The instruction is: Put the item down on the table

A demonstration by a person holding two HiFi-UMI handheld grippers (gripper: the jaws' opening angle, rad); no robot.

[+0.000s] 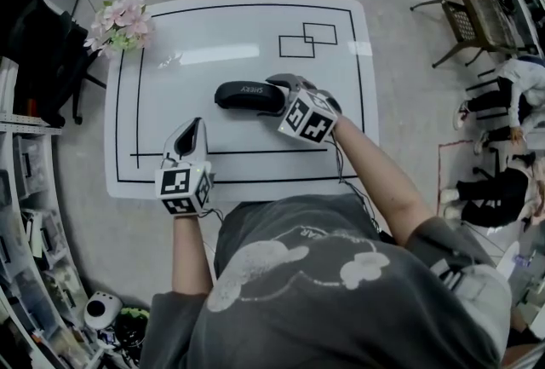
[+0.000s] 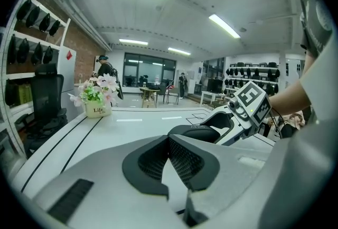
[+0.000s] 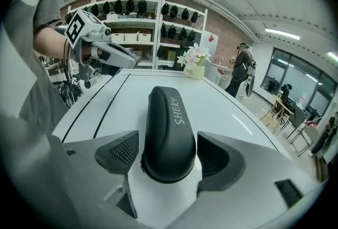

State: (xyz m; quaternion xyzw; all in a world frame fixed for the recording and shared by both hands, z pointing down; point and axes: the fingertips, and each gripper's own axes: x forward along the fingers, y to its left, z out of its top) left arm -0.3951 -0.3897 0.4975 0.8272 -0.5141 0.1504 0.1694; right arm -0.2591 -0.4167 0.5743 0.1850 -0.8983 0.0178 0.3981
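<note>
A black glasses case (image 1: 243, 95) marked SHERY lies flat on the white table (image 1: 238, 26), near its middle. My right gripper (image 1: 279, 96) is at the case's right end, jaws open on either side with only thin gaps. In the right gripper view the case (image 3: 169, 127) fills the space between the pads of my right gripper (image 3: 169, 156). My left gripper (image 1: 191, 127) hovers over the front left of the table, shut on nothing, about a hand's width from the case. In the left gripper view its pads (image 2: 182, 156) meet, with the case (image 2: 198, 133) beyond.
A small pot of pink flowers (image 1: 122, 22) stands at the table's far left corner. Black lines and two overlapping rectangles (image 1: 308, 39) are drawn on the tabletop. Shelves (image 1: 25, 188) and a black office chair (image 1: 43, 43) stand left; chairs and seated people (image 1: 502, 146) are right.
</note>
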